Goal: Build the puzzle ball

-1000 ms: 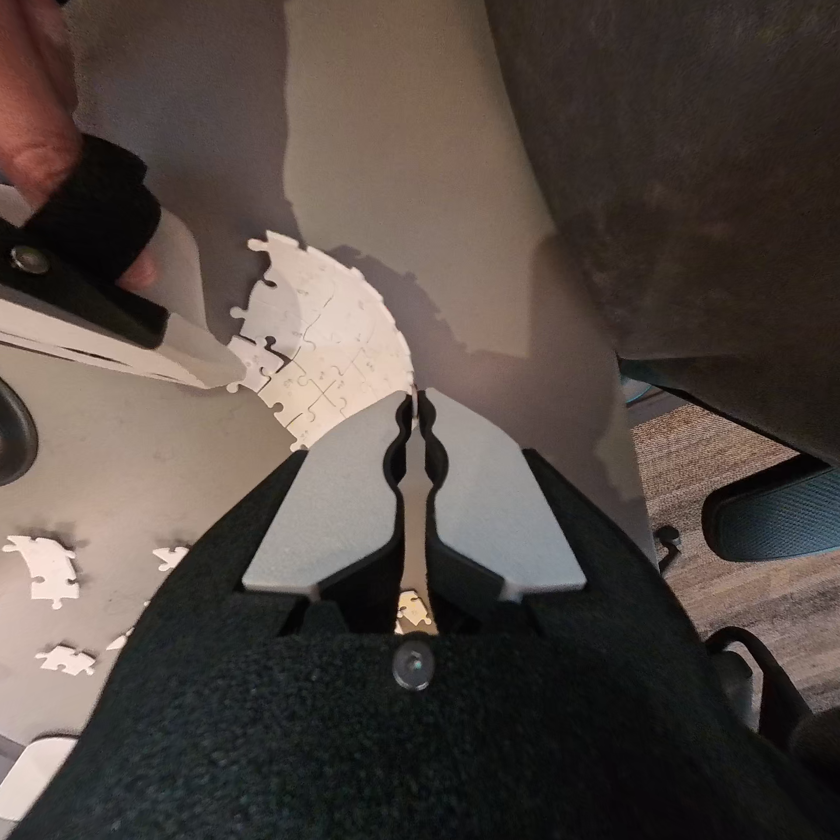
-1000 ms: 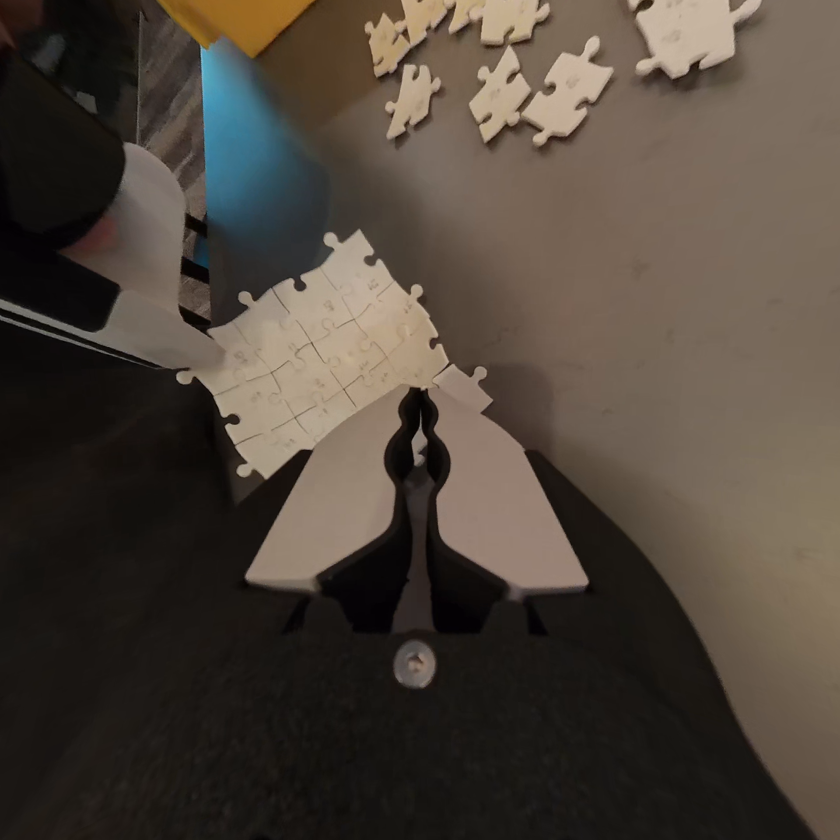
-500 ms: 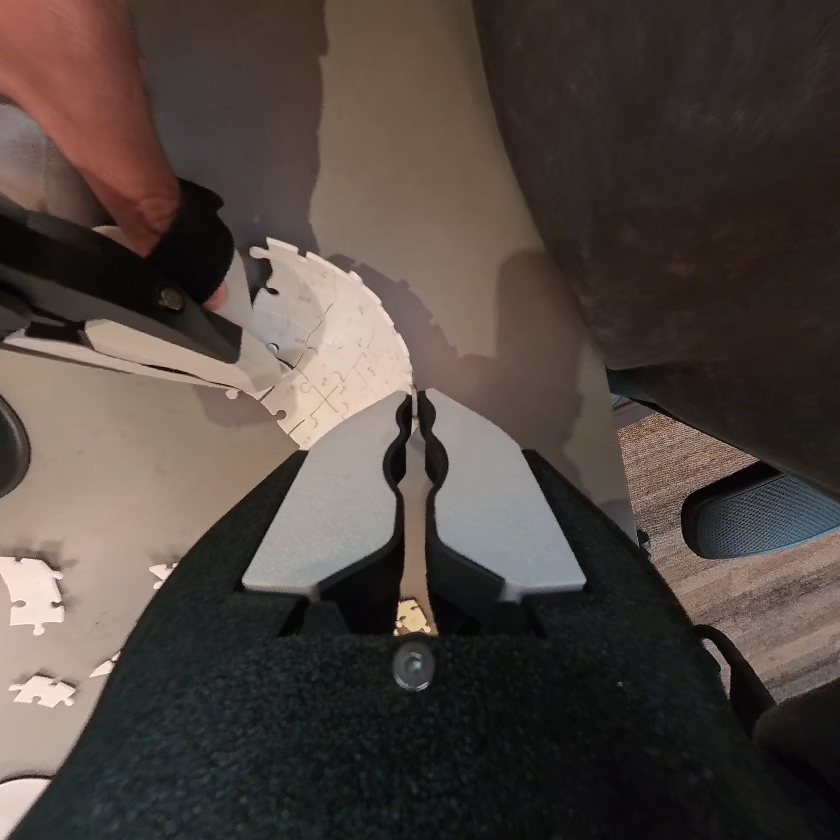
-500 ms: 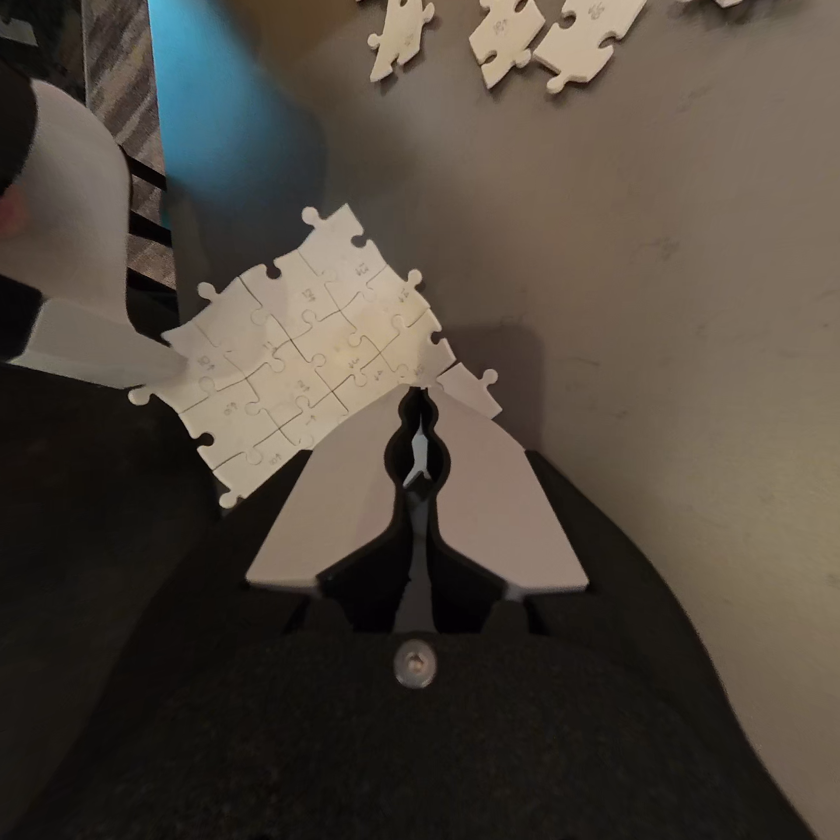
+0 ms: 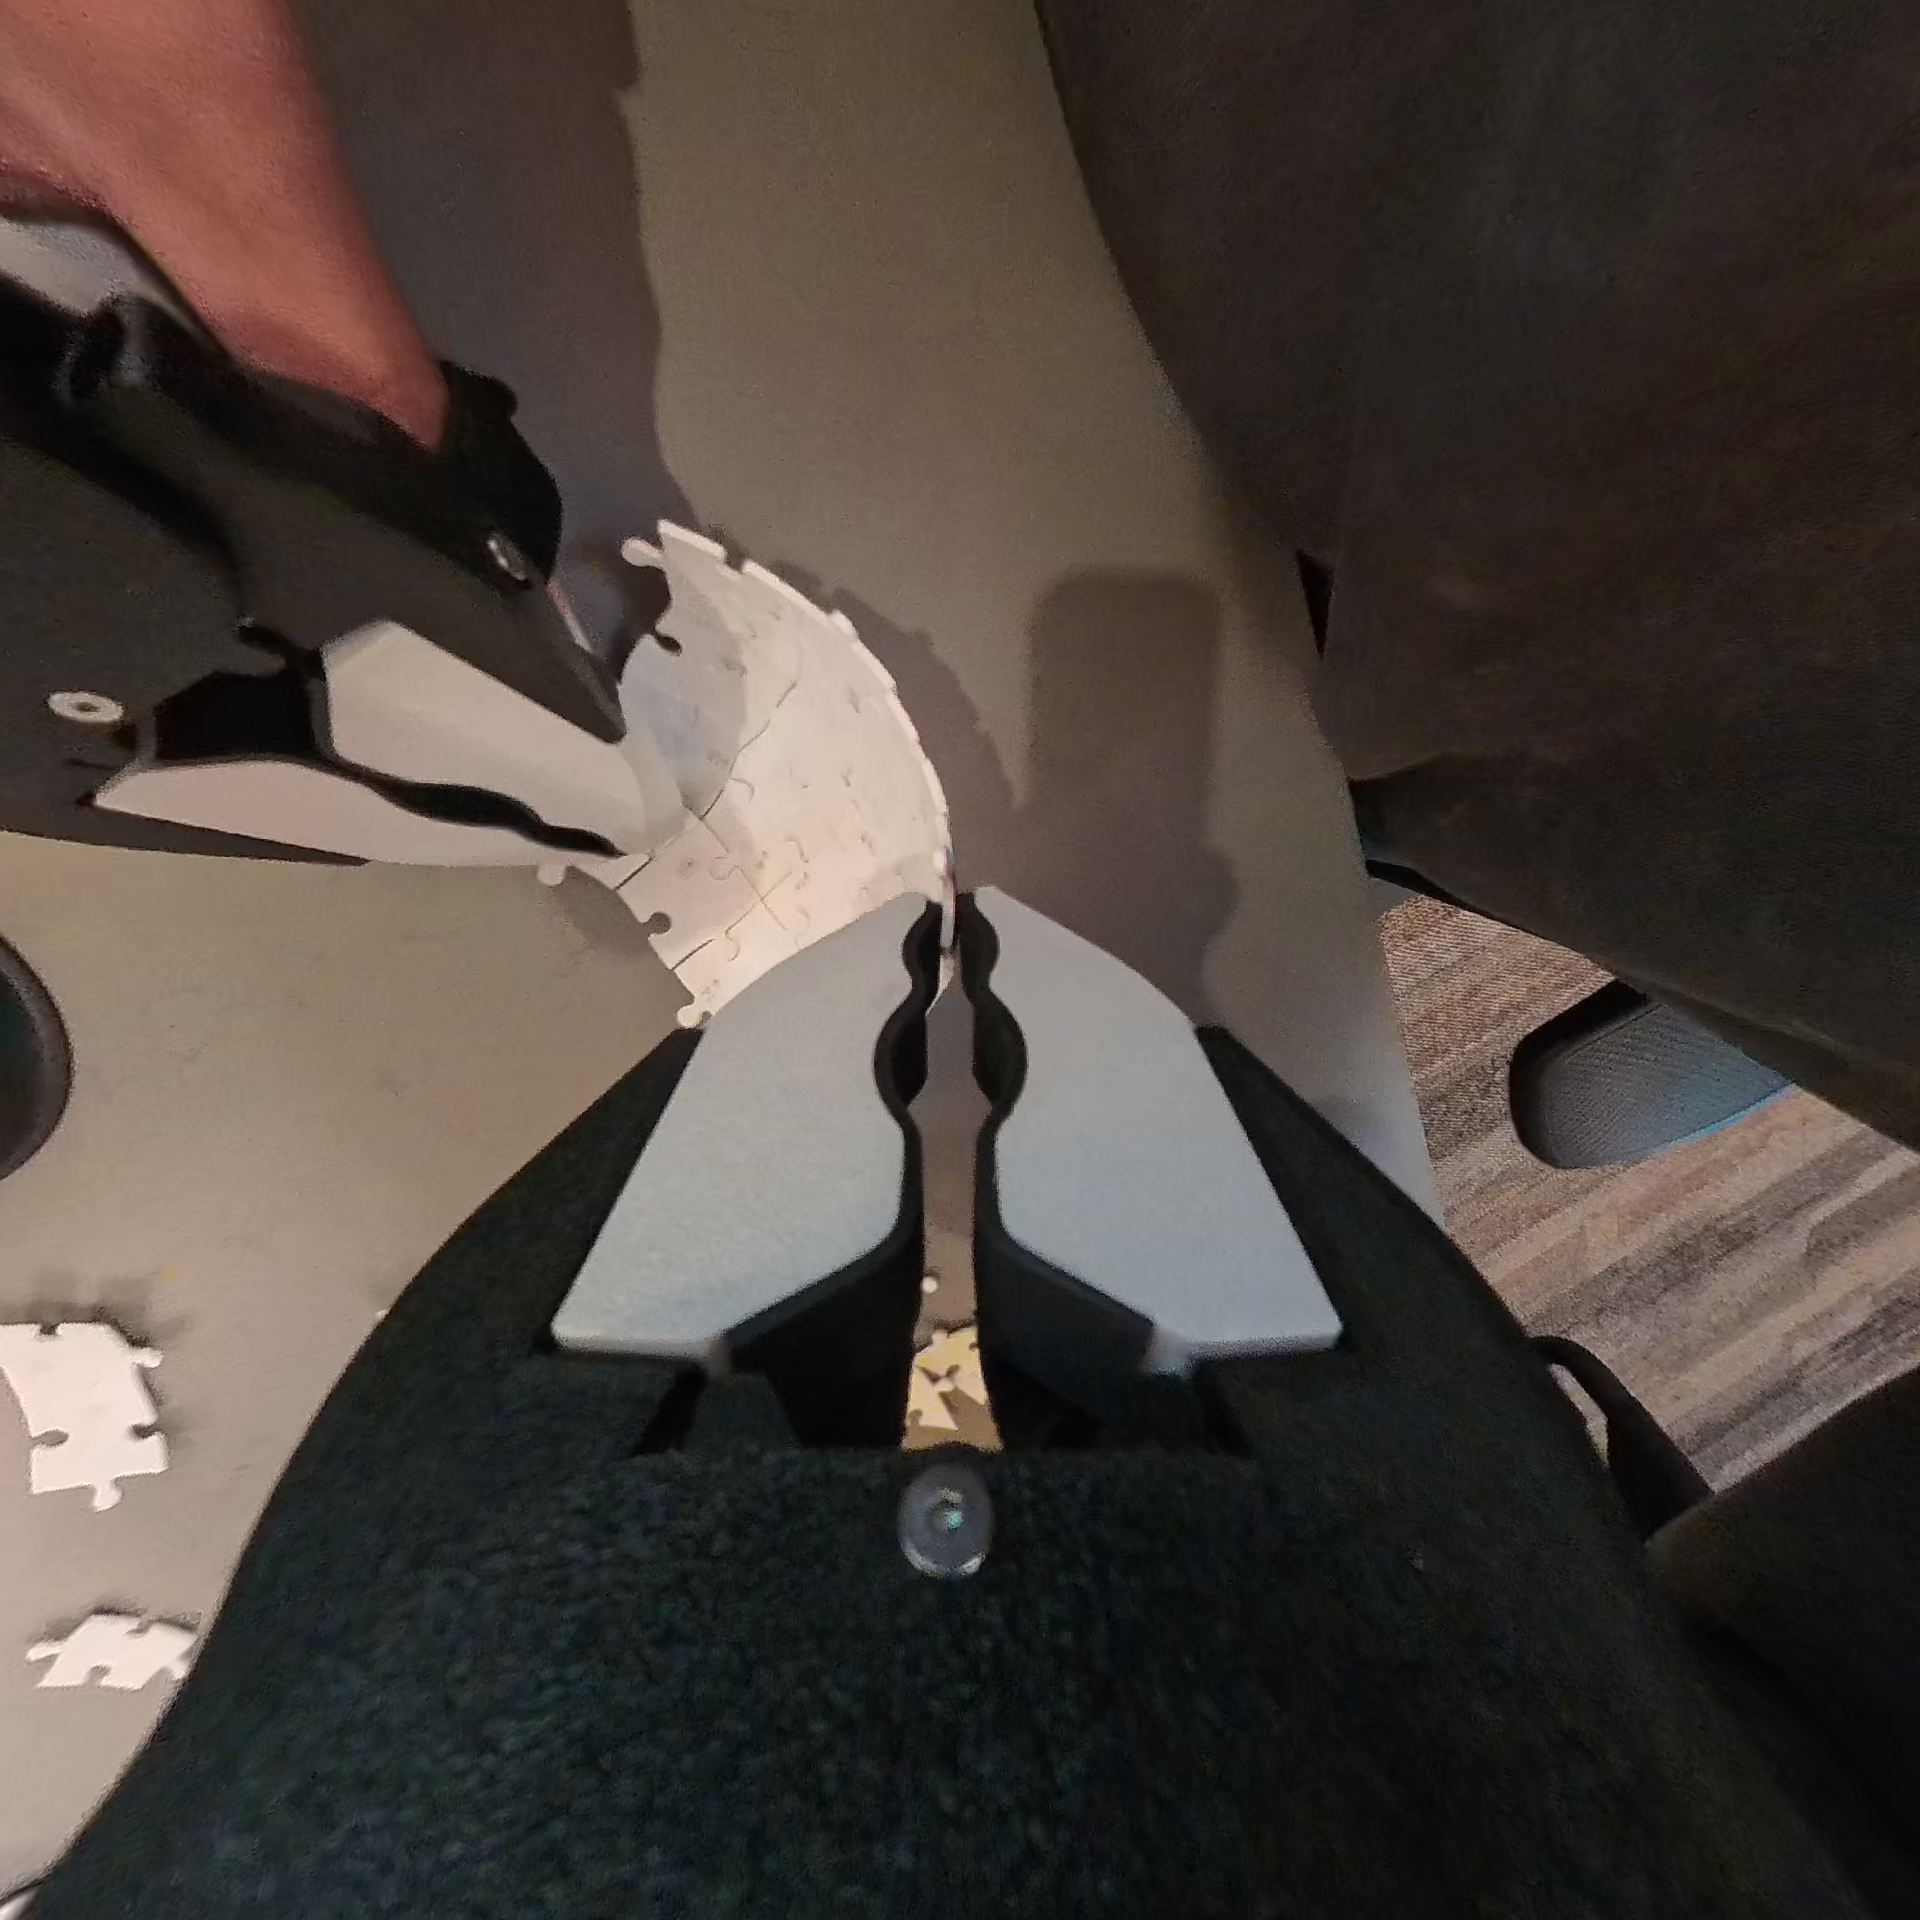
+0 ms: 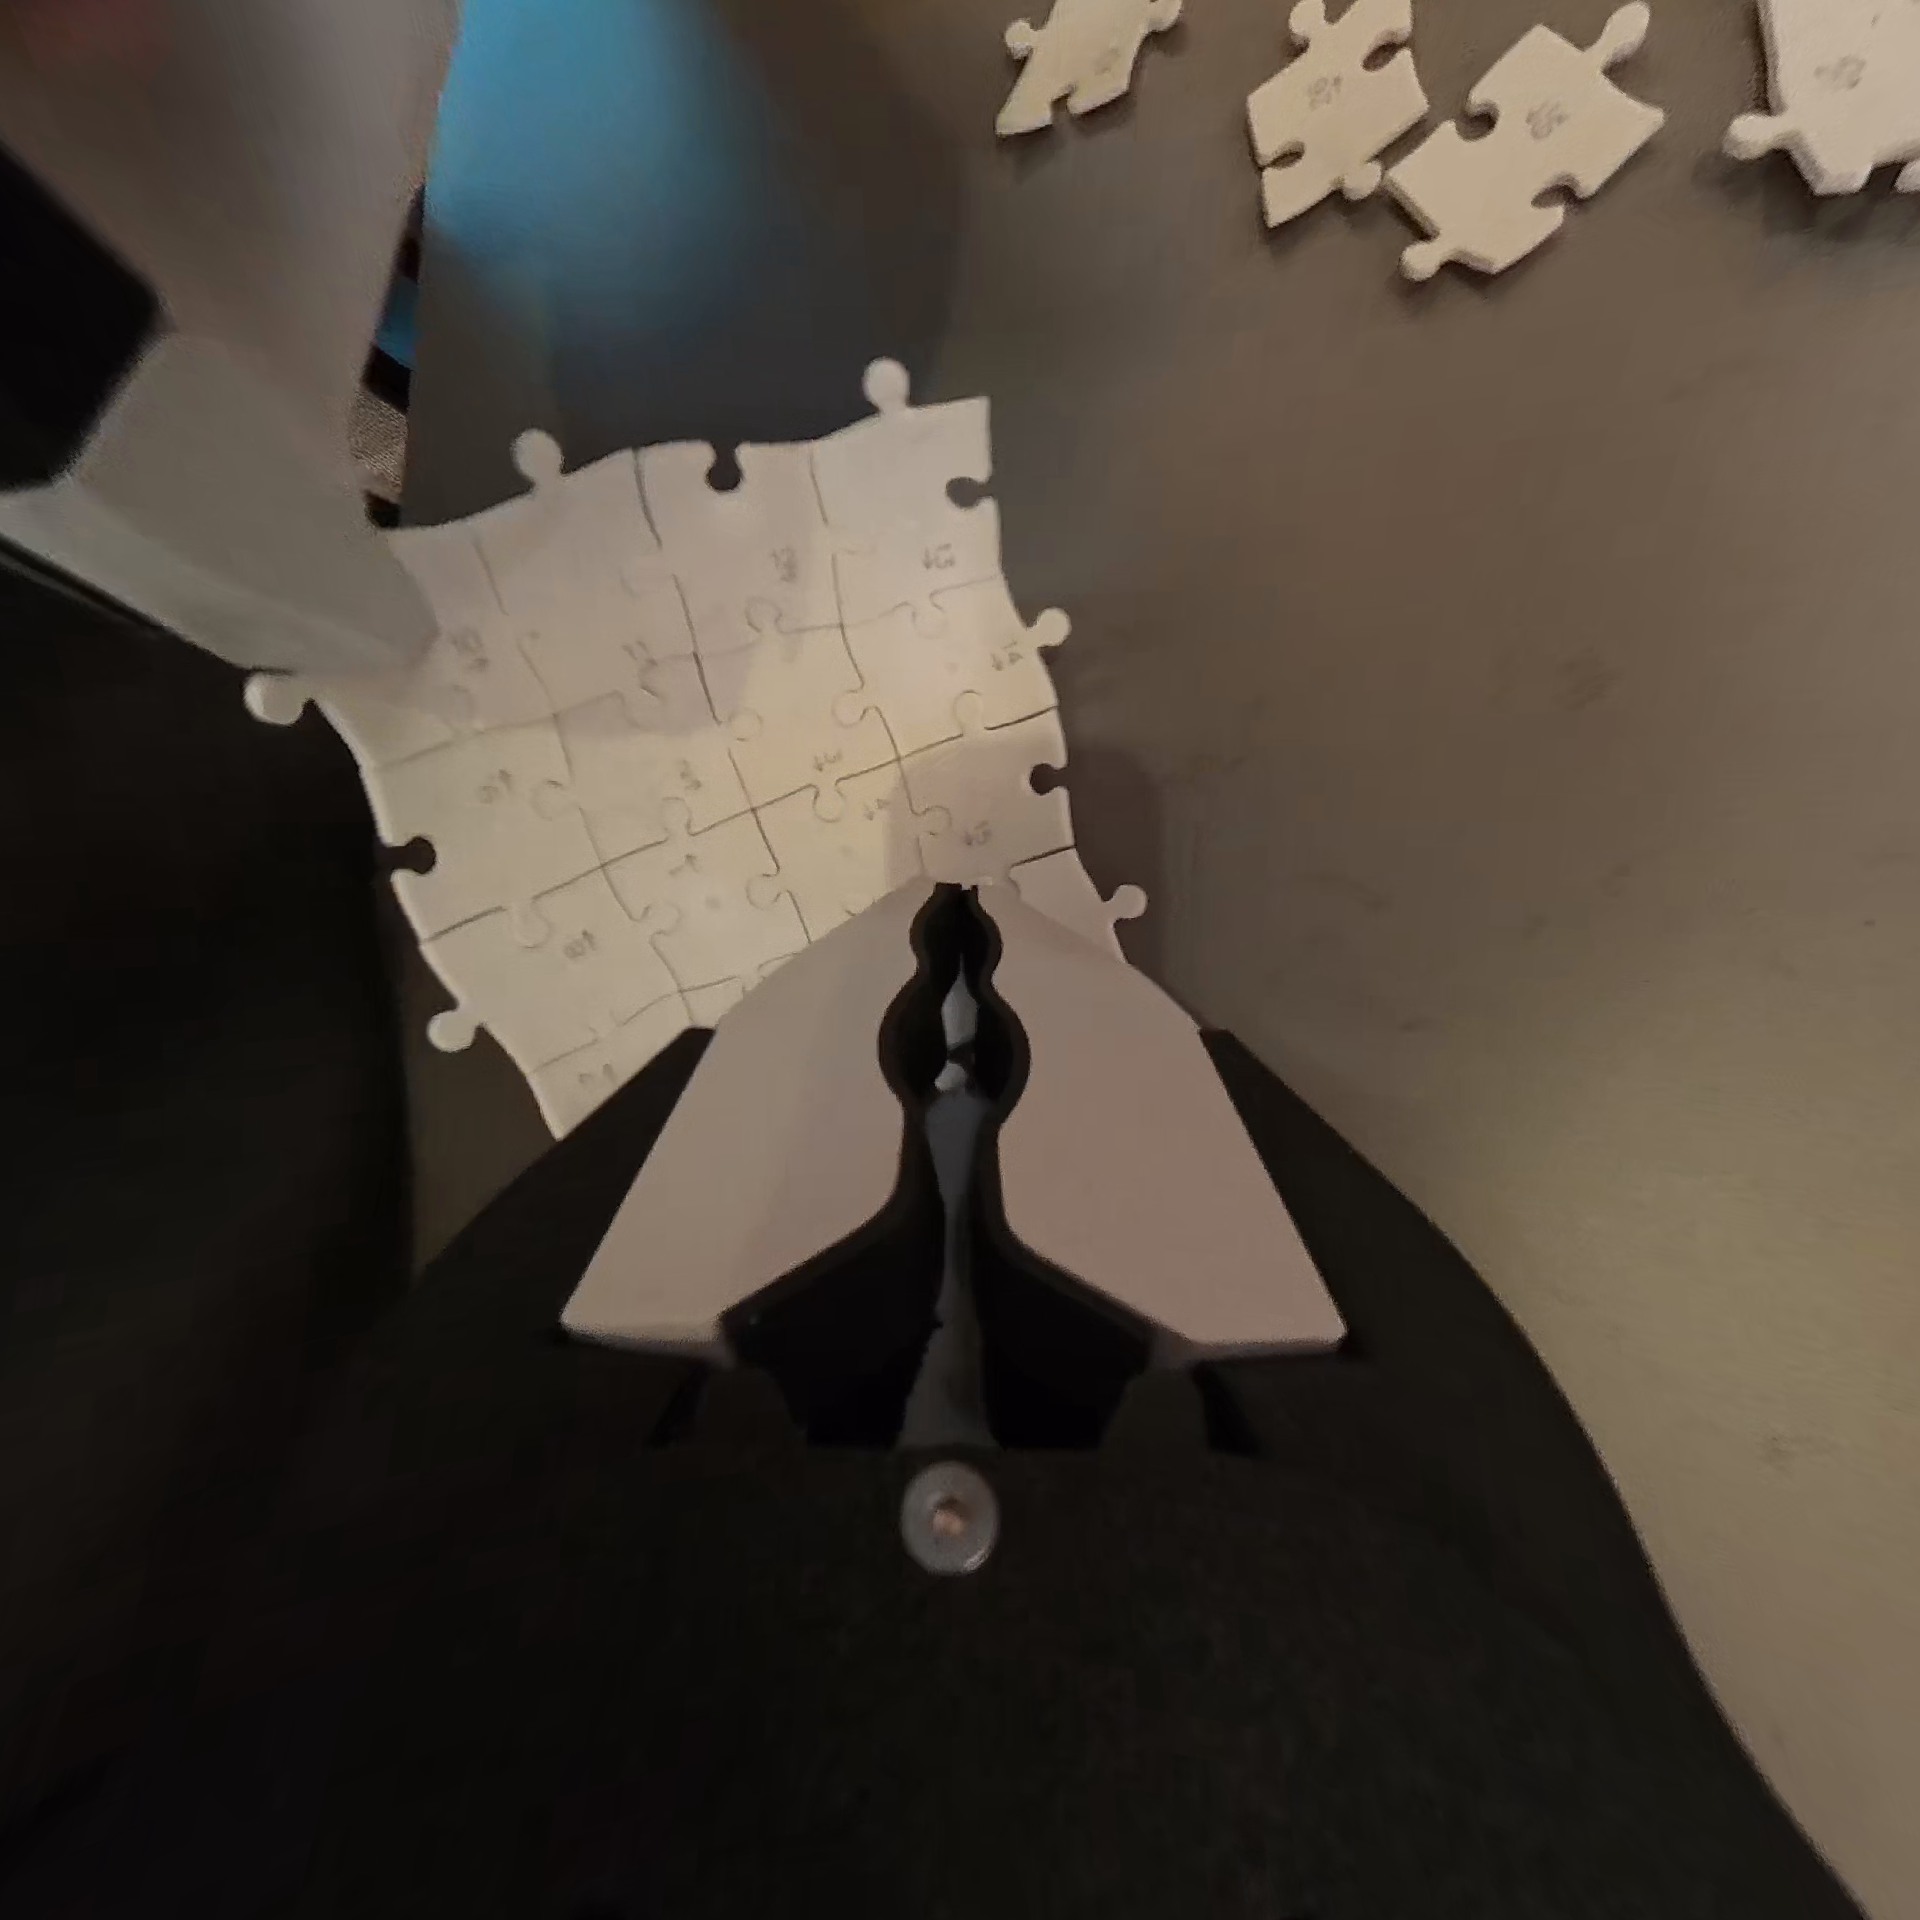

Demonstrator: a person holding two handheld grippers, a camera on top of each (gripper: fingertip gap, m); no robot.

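Observation:
A curved white panel of joined puzzle pieces point(image 5: 810, 790) is held in the air above the grey table point(image 5: 260, 1091). My left gripper point(image 5: 951, 904) is shut on the panel's near right edge. My right gripper point(image 5: 613, 831) comes in from the left and meets the panel's opposite edge. In the right wrist view the panel point(image 6: 727, 748) faces me. My right gripper point(image 6: 961, 899) is shut on a single piece point(image 6: 1075, 904) at the panel's lower right corner. The left gripper's fingers point(image 6: 312, 592) pinch the panel's upper left edge.
Several loose white pieces lie on the table point(image 6: 1455, 727), at the top right point(image 6: 1527, 177) and in the left wrist view at the lower left point(image 5: 83, 1403). A hand point(image 5: 208, 187) holds the right gripper. An office chair point(image 5: 1642, 1081) stands on carpet beyond the table edge. One gripper's finger ends stand about 9 cm off the other's.
The right gripper has moved in closer to the left gripper and tilted, and the panel has turned more square to the right wrist camera. Both grippers have stayed shut.

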